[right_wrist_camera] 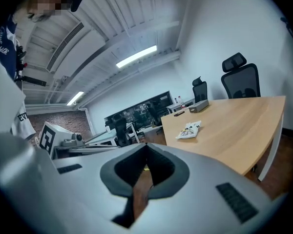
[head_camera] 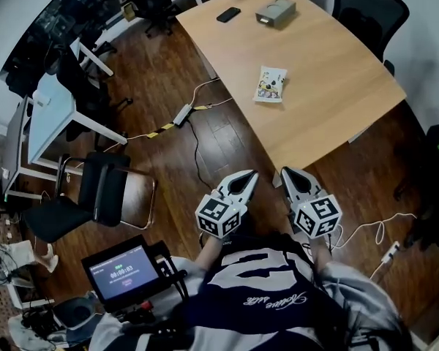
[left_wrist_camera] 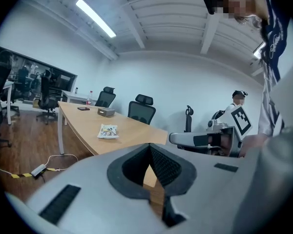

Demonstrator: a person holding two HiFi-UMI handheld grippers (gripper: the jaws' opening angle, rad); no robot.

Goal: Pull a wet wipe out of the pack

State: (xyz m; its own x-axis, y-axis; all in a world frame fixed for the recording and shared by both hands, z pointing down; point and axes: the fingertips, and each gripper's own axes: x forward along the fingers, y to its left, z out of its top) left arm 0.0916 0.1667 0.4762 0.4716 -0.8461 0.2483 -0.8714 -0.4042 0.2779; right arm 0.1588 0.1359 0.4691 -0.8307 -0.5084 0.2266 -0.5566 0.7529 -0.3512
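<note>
**A:** Both tools are up in front of the person, just off the near corner of the wooden counter (head_camera: 336, 86). The left gripper (head_camera: 250, 176) has its fingers pressed together, with nothing in them.

**B:** Same story on the right gripper (head_camera: 286, 172): fingers closed tip to tip, empty.

**A:** And the wet wipe pack (head_camera: 271, 84)?

**B:** Lying flat on the counter at twelve o'clock from both pairs of fingers, well apart from them. Nothing is touching it.

**A:** In the left gripper view it sits at about ten o'clock off the closed tips. In the right gripper view it's at about two o'clock.

**B:** Farther along the counter there's a dark phone (head_camera: 228, 14) at eleven o'clock from the pack. A grey box (head_camera: 276, 12) sits at twelve, and both are well clear of it.
</note>
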